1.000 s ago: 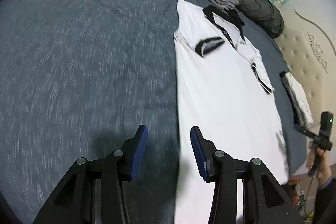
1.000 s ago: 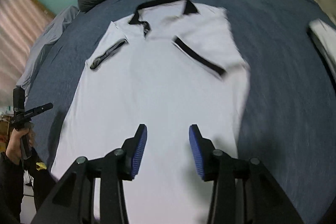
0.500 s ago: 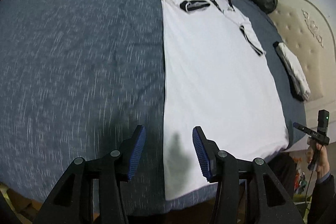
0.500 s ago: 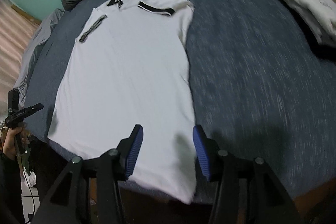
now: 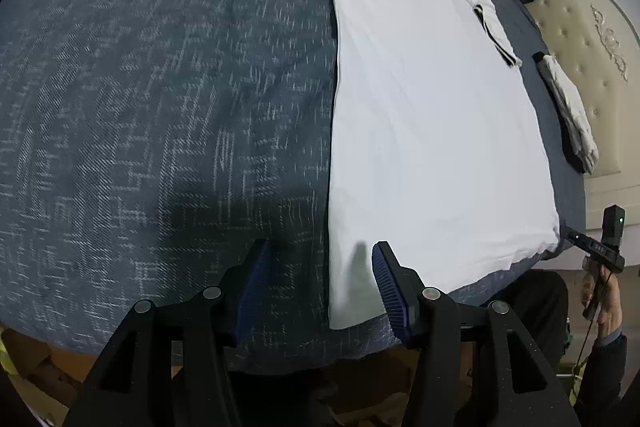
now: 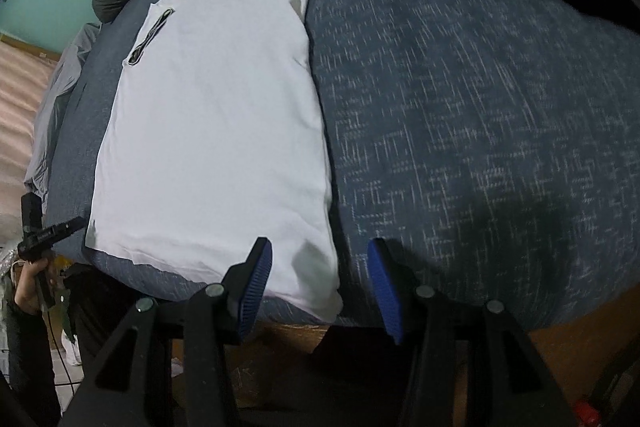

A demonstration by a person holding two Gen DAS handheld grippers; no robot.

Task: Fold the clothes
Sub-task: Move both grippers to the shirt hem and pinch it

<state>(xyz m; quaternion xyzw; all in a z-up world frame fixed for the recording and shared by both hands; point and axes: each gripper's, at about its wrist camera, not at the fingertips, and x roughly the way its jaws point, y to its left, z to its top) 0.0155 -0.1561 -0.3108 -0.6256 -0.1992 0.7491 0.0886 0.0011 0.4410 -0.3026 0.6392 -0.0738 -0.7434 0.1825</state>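
The white polo shirt (image 5: 424, 115) lies flat, sleeves tucked in, on the bed (image 5: 160, 87). The left hand-held gripper (image 5: 320, 279) and right hand-held gripper (image 6: 316, 279), jaws just widened and empty, each straddle a hem corner, likely for lifting it toward the collar.

White polo shirt (image 5: 424, 115) (black collar, black-trimmed sleeves folded inward), flat on bed, hem nearest

Left gripper (image 5: 320, 279) and right gripper (image 6: 316, 275) angled downward, jaws just widened, empty.
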